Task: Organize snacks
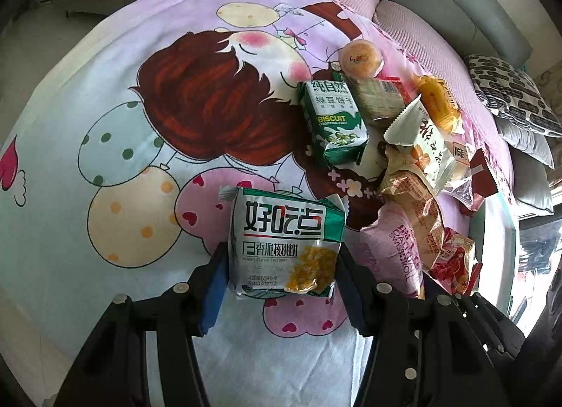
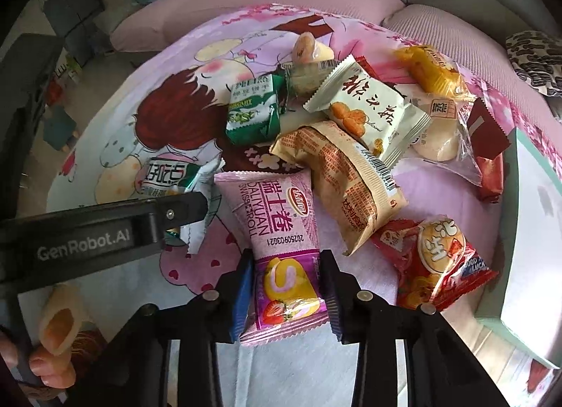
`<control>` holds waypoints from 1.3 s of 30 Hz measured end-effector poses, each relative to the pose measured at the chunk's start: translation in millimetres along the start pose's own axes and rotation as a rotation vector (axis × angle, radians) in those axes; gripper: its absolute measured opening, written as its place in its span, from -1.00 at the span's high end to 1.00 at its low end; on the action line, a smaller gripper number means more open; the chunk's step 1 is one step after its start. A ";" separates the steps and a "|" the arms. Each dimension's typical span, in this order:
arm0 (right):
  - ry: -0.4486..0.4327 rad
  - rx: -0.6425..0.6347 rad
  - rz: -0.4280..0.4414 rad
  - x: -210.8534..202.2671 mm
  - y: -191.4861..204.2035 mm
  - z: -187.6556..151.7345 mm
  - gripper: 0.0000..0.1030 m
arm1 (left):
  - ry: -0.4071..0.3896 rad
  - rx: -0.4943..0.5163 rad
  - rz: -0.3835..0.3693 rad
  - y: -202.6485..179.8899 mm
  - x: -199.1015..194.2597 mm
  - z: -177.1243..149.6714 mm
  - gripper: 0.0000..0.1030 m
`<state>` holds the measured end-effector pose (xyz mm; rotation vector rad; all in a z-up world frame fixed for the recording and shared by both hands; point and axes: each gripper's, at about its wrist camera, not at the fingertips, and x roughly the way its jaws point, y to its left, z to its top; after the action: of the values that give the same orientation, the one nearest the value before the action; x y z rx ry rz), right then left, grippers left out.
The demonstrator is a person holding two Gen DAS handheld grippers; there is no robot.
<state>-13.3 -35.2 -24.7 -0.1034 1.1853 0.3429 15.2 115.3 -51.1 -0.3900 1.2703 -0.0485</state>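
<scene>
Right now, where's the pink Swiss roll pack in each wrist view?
Left wrist: pink Swiss roll pack at lower right, just right of the left gripper, which is shut on the green-and-white cookie pack.
Right wrist: bottom centre, clamped in the right gripper.
Shared landmark: green biscuit box, up-cloth of the pack in both.

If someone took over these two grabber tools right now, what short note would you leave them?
Left hand-held gripper: shut on the green-and-white walnut biscuit pack, on the cartoon cloth.
Right hand-held gripper: shut on the pink Swiss roll pack.
The remaining snacks lie in a loose heap beyond, including the green biscuit box and red pack.
Done: two packs gripped. Left: sorting everything.
</scene>
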 end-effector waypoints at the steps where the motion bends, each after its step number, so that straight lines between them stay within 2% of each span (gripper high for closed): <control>1: -0.007 0.004 0.003 -3.2 -0.6 -0.4 0.25 | -0.005 0.004 -0.001 -1.5 -1.2 0.2 -0.15; 8: -0.080 0.036 0.002 -34.5 -8.8 -3.3 0.25 | -0.036 0.030 0.001 -11.4 -10.0 2.5 -0.15; 12: -0.154 0.060 0.028 -54.8 -17.2 -7.4 0.25 | -0.049 0.053 0.010 -20.6 -15.7 2.1 -0.15; 16: -0.200 0.092 0.019 -71.5 -30.4 -10.1 0.25 | -0.059 0.087 0.007 -36.4 -24.2 2.2 -0.15; 22: -0.248 0.168 -0.016 -89.3 -60.0 -9.6 0.25 | -0.100 0.175 0.007 -80.6 -41.6 3.6 -0.15; 30: -0.312 0.317 -0.131 -113.5 -125.9 -15.3 0.25 | -0.111 0.306 -0.009 -152.2 -44.5 4.2 -0.15; 35: -0.330 0.436 -0.213 -118.6 -177.7 -23.1 0.25 | -0.061 0.385 -0.024 -201.1 -20.2 7.1 -0.15; 39: -0.321 0.529 -0.286 -116.6 -216.7 -29.8 0.25 | -0.074 0.449 -0.036 -236.5 -11.5 4.4 -0.15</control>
<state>-10.1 -271.6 49.7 0.2345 0.8939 -0.2061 57.9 -101.5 34.1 -0.0263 1.1406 -0.3406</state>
